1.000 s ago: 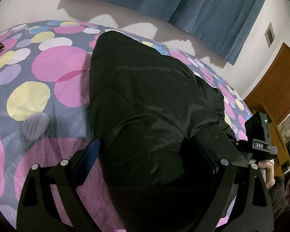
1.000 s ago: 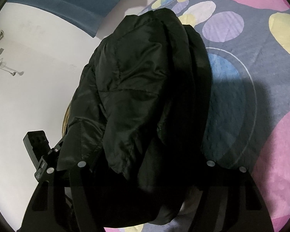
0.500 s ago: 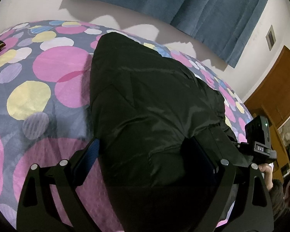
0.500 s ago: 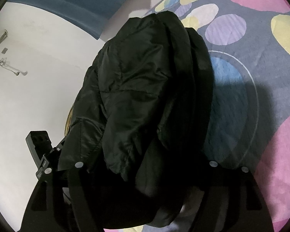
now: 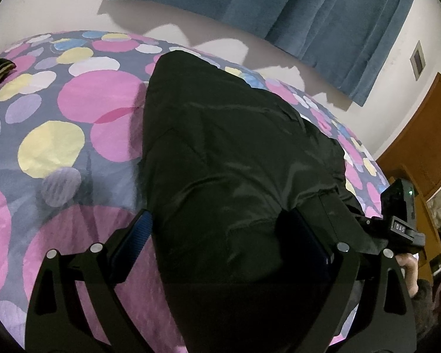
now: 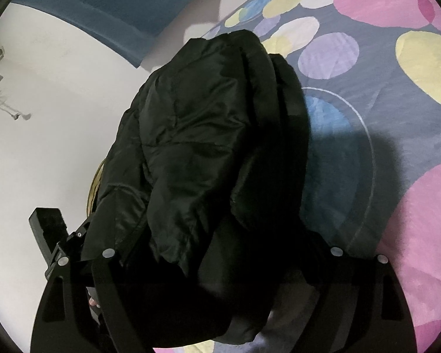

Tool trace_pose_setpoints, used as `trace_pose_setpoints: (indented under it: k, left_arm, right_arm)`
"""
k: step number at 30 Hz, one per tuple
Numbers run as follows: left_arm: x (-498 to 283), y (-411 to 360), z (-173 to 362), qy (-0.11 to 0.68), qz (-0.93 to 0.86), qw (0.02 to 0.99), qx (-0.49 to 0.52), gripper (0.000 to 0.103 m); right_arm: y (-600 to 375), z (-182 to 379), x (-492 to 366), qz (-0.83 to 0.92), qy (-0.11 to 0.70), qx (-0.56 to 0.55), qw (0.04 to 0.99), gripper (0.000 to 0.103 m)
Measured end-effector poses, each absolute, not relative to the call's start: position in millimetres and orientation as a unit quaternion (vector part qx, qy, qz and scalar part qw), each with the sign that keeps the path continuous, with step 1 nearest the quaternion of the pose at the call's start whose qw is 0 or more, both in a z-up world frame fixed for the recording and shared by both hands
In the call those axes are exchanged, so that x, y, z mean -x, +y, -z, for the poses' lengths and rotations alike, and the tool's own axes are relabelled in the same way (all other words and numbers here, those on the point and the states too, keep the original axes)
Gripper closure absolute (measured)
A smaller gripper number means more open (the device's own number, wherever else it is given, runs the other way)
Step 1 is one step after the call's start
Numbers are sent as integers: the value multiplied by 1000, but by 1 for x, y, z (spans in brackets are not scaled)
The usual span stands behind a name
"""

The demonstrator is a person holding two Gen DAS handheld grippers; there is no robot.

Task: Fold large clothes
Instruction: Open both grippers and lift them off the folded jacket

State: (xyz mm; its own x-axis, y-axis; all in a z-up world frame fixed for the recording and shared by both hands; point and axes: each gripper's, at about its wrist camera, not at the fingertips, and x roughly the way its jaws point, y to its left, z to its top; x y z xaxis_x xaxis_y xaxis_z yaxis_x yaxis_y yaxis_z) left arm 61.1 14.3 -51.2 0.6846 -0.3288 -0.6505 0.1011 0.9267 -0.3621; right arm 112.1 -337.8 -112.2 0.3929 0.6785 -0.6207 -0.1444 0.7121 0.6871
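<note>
The left gripper [image 5: 220, 235] has its fingers [image 5: 138, 229] spread wide on either side of the near end of a black padded jacket [image 5: 226, 158]; whether the pads press on the fabric cannot be told. The right gripper [image 6: 220, 253] has just been opening, and its fingers stand far apart with the bunched near edge of the jacket [image 6: 197, 147] between them, the tips hidden in the dark cloth. From the left wrist view the right gripper [image 5: 399, 223] shows at the jacket's right edge, with a hand [image 5: 408, 270] behind it. The jacket lies folded in a long heap on a bed [image 5: 73, 111] covered in pink, yellow and lilac circles. Beyond hang blue curtains [image 5: 308, 8]; a wooden door [image 5: 426, 135] stands at the right.
</note>
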Motion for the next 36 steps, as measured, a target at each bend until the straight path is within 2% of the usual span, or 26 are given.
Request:
trace_pose_setpoints:
  k: [9, 36]
  left_arm:
    - [-41, 7, 36, 362, 92, 921, 108, 10]
    - [26, 4, -9, 334, -2, 939, 86, 9]
  right_arm:
    - [-331, 90, -104, -217, 470, -229, 824, 19]
    - [-314, 23, -47, -136, 404, -72, 902, 19]
